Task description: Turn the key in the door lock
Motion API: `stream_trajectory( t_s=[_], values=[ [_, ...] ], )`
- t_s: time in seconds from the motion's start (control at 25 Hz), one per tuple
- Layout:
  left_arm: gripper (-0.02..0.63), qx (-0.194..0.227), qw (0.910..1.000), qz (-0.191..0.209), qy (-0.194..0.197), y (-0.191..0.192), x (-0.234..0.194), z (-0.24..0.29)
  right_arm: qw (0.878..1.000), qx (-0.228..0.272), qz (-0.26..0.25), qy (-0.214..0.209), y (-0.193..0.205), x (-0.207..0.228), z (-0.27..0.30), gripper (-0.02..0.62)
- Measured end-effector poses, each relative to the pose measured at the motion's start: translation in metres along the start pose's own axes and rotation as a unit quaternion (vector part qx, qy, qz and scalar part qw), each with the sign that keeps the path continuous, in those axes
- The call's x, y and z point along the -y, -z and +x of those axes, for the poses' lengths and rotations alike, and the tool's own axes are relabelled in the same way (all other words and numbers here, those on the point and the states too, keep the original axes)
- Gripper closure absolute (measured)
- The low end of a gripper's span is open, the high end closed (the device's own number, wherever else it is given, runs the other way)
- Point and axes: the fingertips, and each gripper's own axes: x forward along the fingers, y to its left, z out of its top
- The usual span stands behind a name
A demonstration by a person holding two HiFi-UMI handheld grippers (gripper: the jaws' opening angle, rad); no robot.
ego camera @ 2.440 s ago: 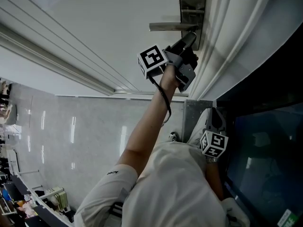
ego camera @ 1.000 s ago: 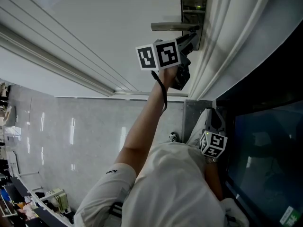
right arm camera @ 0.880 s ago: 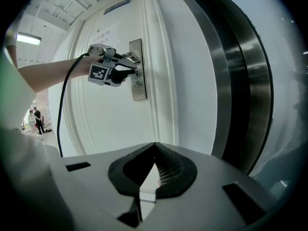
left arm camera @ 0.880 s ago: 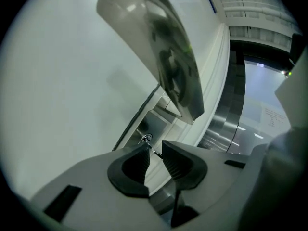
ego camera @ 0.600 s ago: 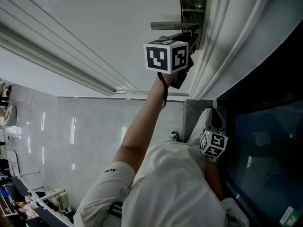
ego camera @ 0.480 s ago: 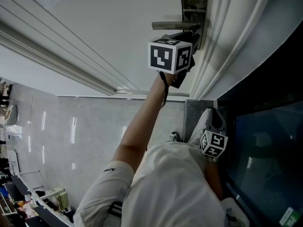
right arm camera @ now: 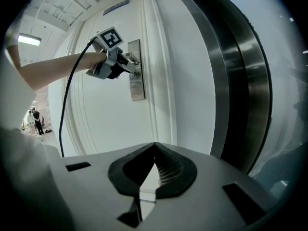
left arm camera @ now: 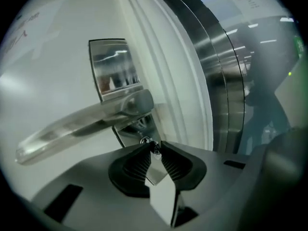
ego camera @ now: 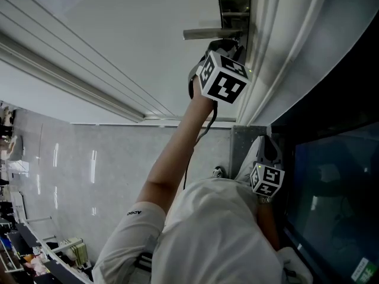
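Up at the door point(ego camera: 118, 46), the left gripper point(left arm camera: 153, 143) has its jaws pinching the key point(left arm camera: 155, 149). The ribbed pads clamp the key's small metal head from both sides. The key sits at the round lock point(left arm camera: 144, 140), low on the steel lock plate point(left arm camera: 113, 71), at 6 o'clock from the hub of the lever handle point(left arm camera: 82, 124). How deep the key goes into the lock cannot be told. The handle runs from the plate toward 9 o'clock in the left gripper view, just above the jaws. In the head view this gripper is at 1 o'clock, at the end of an outstretched bare arm point(ego camera: 172, 158). The right gripper point(right arm camera: 154, 144) hangs at 4 o'clock beside the person's hip, well apart from the lock. Its jaws are pressed together on nothing and point toward the door.
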Motion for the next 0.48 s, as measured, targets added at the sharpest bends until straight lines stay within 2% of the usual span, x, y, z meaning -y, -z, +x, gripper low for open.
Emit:
stream_trajectory(
  t_s=[0.08, 0.16, 0.32, 0.48],
  values=[
    [0.529, -0.008, 0.9995, 0.028, -0.014, 0.0003, 0.0011, -0.0003, 1.0, -0.001, 0.001, 0.0, 0.0012, 0.002, -0.0008, 0.594],
    [0.531, -0.01, 0.9992, 0.035, -0.018, 0.0008, 0.0015, 0.0, 1.0, -0.002, 0.001, 0.0, 0.002, 0.0025, -0.001, 0.594],
    [0.531, 0.006, 0.9997, -0.022, 0.004, 0.0018, 0.0017, -0.0013, 1.0, -0.004, 0.002, -0.001, 0.0043, 0.0029, -0.0018, 0.594],
    [0.529, 0.022, 0.9951, -0.083, 0.05, -0.0007, 0.0048, -0.0083, 1.0, -0.008, 0.005, 0.003, 0.0077, 0.0081, -0.004, 0.594]
  ],
)
